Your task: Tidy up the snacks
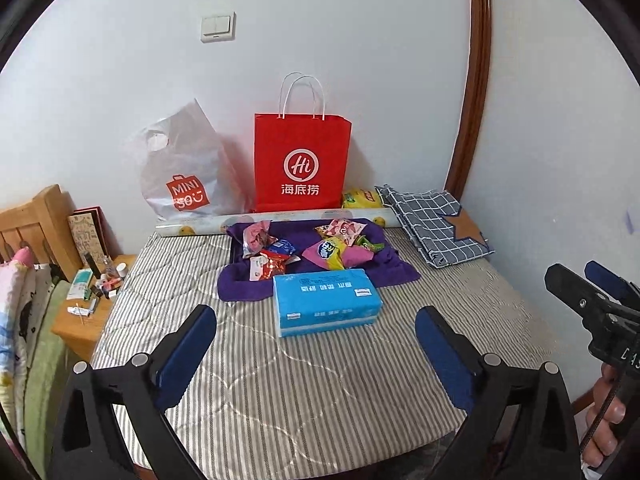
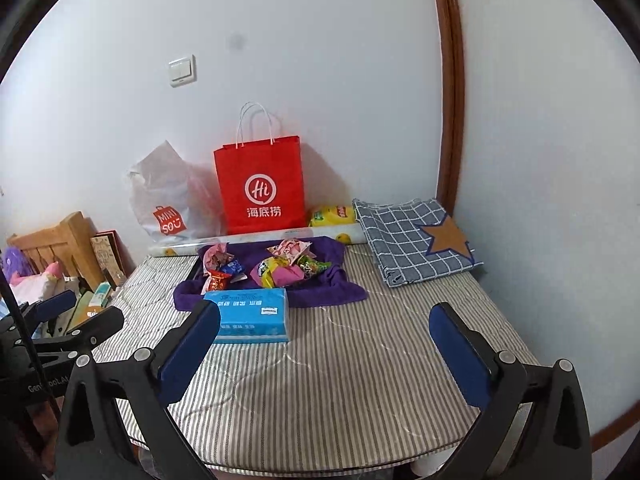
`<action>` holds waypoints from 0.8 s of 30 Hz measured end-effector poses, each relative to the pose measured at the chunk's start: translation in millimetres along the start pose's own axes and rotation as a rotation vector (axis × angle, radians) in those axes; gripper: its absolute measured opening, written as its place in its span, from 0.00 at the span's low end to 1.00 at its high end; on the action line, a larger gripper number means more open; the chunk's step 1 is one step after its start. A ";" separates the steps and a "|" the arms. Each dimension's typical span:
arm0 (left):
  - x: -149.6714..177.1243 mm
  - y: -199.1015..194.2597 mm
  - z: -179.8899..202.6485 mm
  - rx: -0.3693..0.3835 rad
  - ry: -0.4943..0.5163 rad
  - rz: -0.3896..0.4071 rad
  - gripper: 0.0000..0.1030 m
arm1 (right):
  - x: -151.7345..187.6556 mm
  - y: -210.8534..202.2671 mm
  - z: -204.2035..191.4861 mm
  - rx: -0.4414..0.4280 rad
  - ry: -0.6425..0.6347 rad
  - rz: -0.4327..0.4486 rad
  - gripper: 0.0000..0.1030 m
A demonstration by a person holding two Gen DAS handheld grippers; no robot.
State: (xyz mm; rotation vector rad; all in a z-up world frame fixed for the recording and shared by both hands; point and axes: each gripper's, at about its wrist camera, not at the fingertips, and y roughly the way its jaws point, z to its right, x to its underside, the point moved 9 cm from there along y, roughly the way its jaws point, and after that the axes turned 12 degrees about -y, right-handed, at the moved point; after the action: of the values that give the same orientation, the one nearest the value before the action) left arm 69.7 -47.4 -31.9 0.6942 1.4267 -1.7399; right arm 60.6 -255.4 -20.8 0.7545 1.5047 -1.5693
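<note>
Several bright snack packets (image 1: 308, 250) (image 2: 264, 266) lie in two heaps on a purple cloth (image 1: 392, 270) (image 2: 340, 292) at the far middle of a striped mattress. A blue tissue pack (image 1: 326, 302) (image 2: 250, 316) lies just in front of the cloth. My left gripper (image 1: 316, 322) stands open over the near mattress, short of the tissue pack, with nothing between its fingers. My right gripper (image 2: 326, 324) is open too and holds nothing; its left finger (image 2: 188, 350) overlaps the tissue pack's near left corner. Each gripper shows at the edge of the other's view.
A red paper bag (image 1: 302, 164) (image 2: 260, 184) and a white plastic bag (image 1: 184, 172) (image 2: 164, 200) stand against the back wall, a yellow packet (image 1: 362, 199) (image 2: 334, 216) beside them. A folded checked cloth (image 1: 436, 228) (image 2: 412, 240) lies far right. A cluttered wooden nightstand (image 1: 86, 308) stands left.
</note>
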 end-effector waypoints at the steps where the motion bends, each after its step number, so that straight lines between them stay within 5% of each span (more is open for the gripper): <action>1: 1.0 -1.2 0.5 0.000 0.001 0.000 0.98 | 0.7 -1.2 0.3 0.002 0.002 0.001 1.00; 24: 6.0 -3.2 1.0 0.000 0.002 -0.010 0.98 | 4.1 -3.6 -5.9 0.003 -0.007 0.000 1.00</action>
State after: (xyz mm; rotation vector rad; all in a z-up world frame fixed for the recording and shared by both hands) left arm 63.9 -49.4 -34.7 0.6899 1.4340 -1.7473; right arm 54.8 -250.3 -23.2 0.7501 1.4980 -1.5726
